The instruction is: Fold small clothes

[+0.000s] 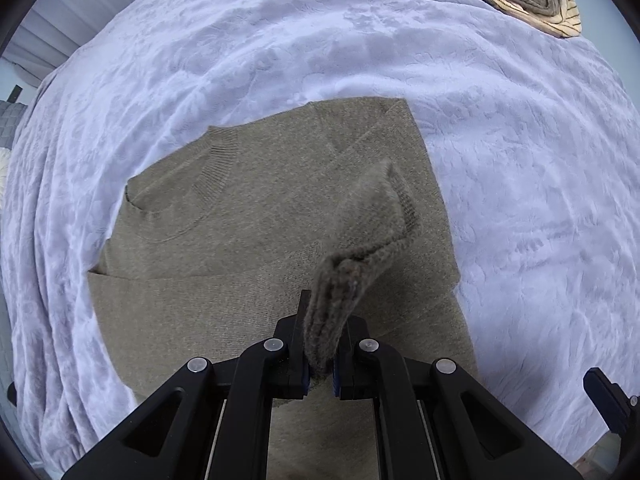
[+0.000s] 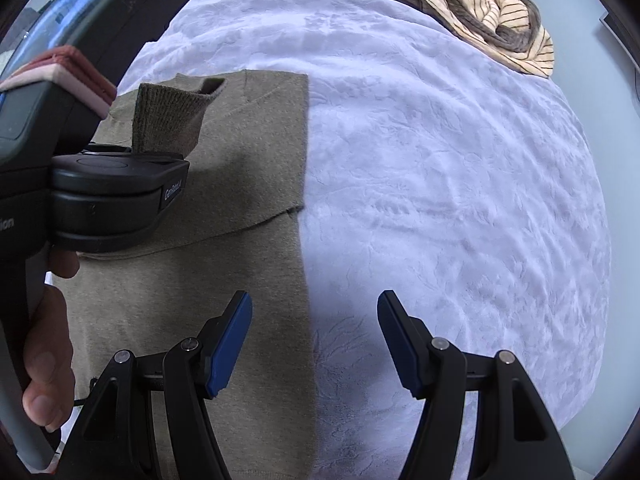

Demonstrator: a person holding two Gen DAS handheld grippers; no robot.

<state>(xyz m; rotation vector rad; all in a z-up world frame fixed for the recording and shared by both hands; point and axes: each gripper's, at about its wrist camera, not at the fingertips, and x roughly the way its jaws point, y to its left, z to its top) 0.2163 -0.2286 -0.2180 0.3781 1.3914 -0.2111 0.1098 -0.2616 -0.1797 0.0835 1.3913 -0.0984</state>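
While we keep the ribbed sleeve cuff (image 1: 344,280) pinched tight between the pressed-together fingers of our left gripper (image 1: 320,364), the olive knit sweater (image 1: 260,220) lies flat on the lavender bedspread (image 1: 520,160), roughly in the middle of the bed and well apart from its far edge. We judge the fold to be partly done. The sweater's right side already shows a long, straight folded edge in the right wrist view, which suggests one side has been turned in over the body, and the sleeve we hold rises from the body panel toward our gripper, so it is being laid across or along the torso. The neckline (image 1: 216,164) lies toward the far left of the garment, and a horizontal crease line runs across the chest.

Our right gripper (image 2: 316,344) hangs with its blue-padded fingers (image 2: 230,344) spread wide, holding nothing, straddling the folded right edge of the sweater with one finger over the knit and the other over the bedspread.

What seems left: setting this sleeve down flat, checking the left side, which we cannot tell is tucked in, and then folding the body over on itself. A heap of striped and brown clothes (image 2: 488,20) waits at the far right corner of the bed, apparently not yet folded.
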